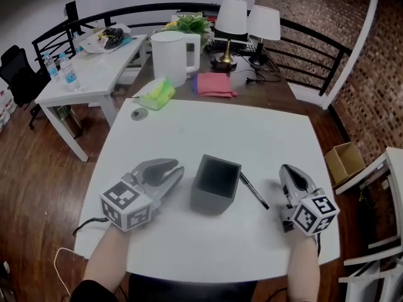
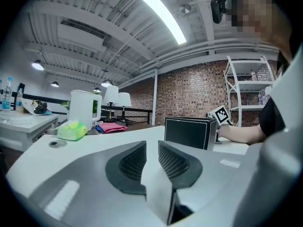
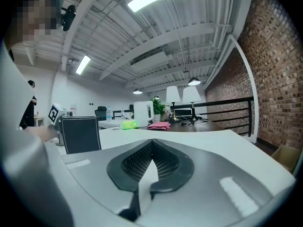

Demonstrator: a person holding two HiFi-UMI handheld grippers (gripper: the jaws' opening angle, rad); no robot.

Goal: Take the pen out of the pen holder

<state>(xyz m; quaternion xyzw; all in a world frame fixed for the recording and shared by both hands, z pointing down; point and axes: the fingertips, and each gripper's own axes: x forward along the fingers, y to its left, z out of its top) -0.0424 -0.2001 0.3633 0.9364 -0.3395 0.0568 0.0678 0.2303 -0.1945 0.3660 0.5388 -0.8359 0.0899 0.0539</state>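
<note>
The left hand-held gripper [image 1: 177,170] lies low over the table [image 1: 252,137], jaws all but together with only a thin slit between the pads and nothing in it. The right hand-held gripper [image 1: 288,168] is closed, pads meeting, and empty.

The holder [image 1: 208,200], a dark square box with pale stitching, stands upright between the two, nearer the left one. The pen [image 1: 254,190] is out of it. It lies flat on the table, slanted, between the holder and the right hand-held gripper, with its upper end just beside the holder's right wall. Whether it touches the wall cannot be told. Neither hand-held gripper touches it.

Farther up the white table sits a small round disc [image 1: 138,114], well apart from the rest. At the far edge a green pack [image 1: 157,94] lies where a dark table [image 1: 271,90] adjoins. On that table are a white kettle [image 1: 170,55], a pink cloth [image 1: 214,83], a plant [image 1: 192,24] and two lamps [image 1: 230,17].

To the left stands another white table [image 1: 94,74] with water bottles [image 1: 68,68] on it. The floor [image 1: 38,168] is wood. A black railing [image 1: 302,33] curves behind the tables, with a brick wall [image 1: 371,87] beyond it, and a cardboard box [image 1: 345,161] sits on the floor at the right. Long strip lights [image 2: 163,15] run across the ceiling.
</note>
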